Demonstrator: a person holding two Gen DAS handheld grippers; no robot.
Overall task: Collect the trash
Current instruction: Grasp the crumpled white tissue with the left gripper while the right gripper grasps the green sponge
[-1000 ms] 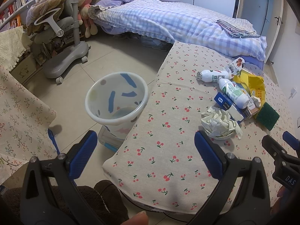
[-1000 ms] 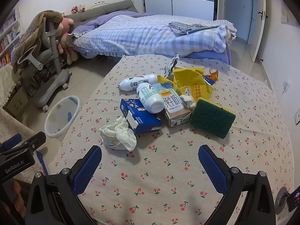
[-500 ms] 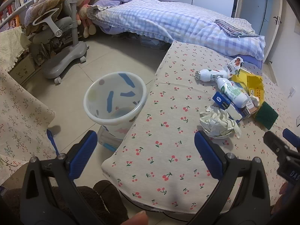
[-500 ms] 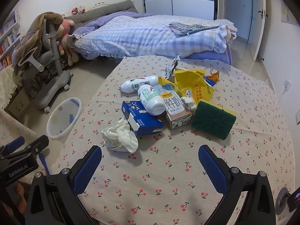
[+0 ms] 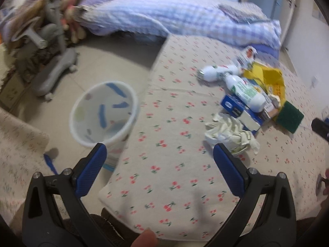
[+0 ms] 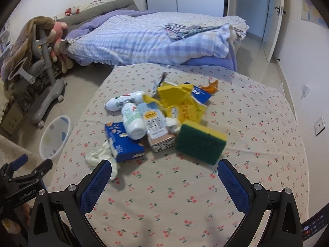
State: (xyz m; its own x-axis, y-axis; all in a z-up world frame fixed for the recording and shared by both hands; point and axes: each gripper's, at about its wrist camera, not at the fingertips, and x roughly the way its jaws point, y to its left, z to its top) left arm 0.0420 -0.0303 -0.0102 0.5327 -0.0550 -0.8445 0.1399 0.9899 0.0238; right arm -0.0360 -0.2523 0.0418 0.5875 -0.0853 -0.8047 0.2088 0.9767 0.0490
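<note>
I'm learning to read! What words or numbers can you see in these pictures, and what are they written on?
"GenRobot.AI": white letters on the black body of the left gripper, seen in the right wrist view.
Milk carton: printed label, too blurred to read.
Yellow bag: red print, too small to read.
White bottles and blue box: labels unreadable.
The left wrist view is blurred; nothing there is readable.

Beside the beige cherry-printed tablecloth (image 6: 246, 144), a translucent white bin with blue patches (image 5: 102, 111) is showing; on it, a green-and-yellow sponge (image 6: 200, 142) is lying.
</note>
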